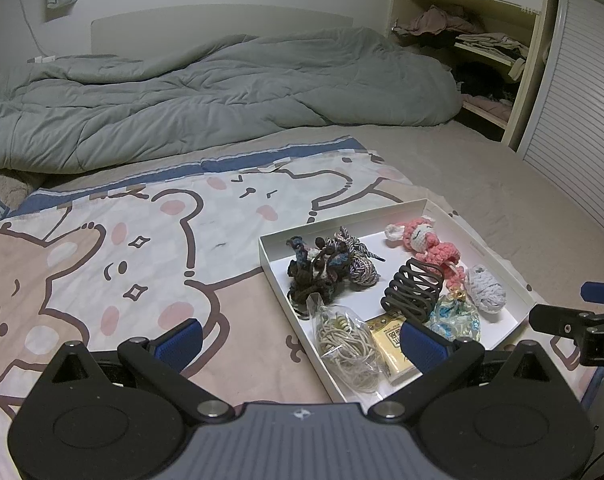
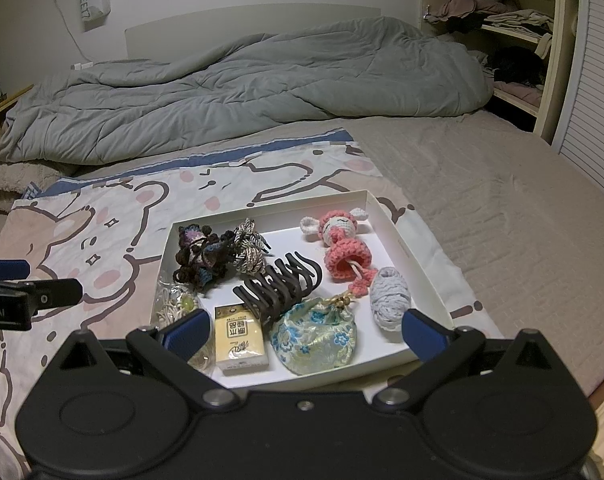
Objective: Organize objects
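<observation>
A white shallow box (image 2: 418, 256) (image 1: 269, 264) lies on the bed. Inside it are a pink crocheted doll (image 2: 342, 248) (image 1: 422, 240), a dark claw hair clip (image 2: 281, 284) (image 1: 412, 290), a blue floral pouch (image 2: 314, 336) (image 1: 456, 316), a grey yarn ball (image 2: 390, 300) (image 1: 486, 288), a yellow tissue pack (image 2: 237, 336) (image 1: 390, 344), dark hair ties (image 2: 201, 256) (image 1: 314, 276), braided cord (image 2: 251, 250) (image 1: 360, 264) and a clear bag of cord (image 1: 346, 340). My left gripper (image 1: 302, 340) is open at the box's near left corner. My right gripper (image 2: 304, 330) is open over the box's near edge.
A bear-print cloth (image 1: 121, 240) covers the near part of the bed. A rumpled grey duvet (image 2: 241, 92) lies at the back. Shelves with clothes (image 2: 506, 28) and a slatted door (image 2: 598, 112) stand at the right. Beige sheet (image 2: 502, 200) lies right of the box.
</observation>
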`<state>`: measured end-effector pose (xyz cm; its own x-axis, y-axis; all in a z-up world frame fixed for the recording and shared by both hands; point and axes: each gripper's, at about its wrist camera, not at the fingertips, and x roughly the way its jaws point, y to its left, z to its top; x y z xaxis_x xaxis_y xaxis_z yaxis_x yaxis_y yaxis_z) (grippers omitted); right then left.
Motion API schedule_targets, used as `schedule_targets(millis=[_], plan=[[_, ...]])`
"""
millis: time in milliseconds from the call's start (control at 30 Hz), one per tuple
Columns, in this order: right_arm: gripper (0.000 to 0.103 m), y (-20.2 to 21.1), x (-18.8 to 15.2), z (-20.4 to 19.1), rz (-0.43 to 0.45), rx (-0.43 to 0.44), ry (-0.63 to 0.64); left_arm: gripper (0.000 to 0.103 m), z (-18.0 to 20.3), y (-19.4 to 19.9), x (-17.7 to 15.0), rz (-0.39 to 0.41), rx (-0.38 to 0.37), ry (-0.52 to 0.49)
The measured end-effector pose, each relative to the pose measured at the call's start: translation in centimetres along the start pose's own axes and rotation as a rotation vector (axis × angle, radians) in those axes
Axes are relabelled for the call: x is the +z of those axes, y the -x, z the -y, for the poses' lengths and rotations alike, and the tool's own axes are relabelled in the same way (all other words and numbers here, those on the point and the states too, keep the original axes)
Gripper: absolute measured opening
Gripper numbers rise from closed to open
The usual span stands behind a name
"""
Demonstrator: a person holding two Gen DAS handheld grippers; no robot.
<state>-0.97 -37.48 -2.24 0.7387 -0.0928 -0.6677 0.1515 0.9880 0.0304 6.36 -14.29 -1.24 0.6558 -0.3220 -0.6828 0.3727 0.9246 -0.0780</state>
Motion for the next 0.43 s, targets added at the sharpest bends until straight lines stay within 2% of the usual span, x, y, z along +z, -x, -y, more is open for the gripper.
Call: schedule_targets(millis=[433], plan=[[0.103,-0.15,-0.10,-0.15,-0.004,0.000,0.004,0.103,0.12,-0.09,0.05,-0.015,0.009,0.018]])
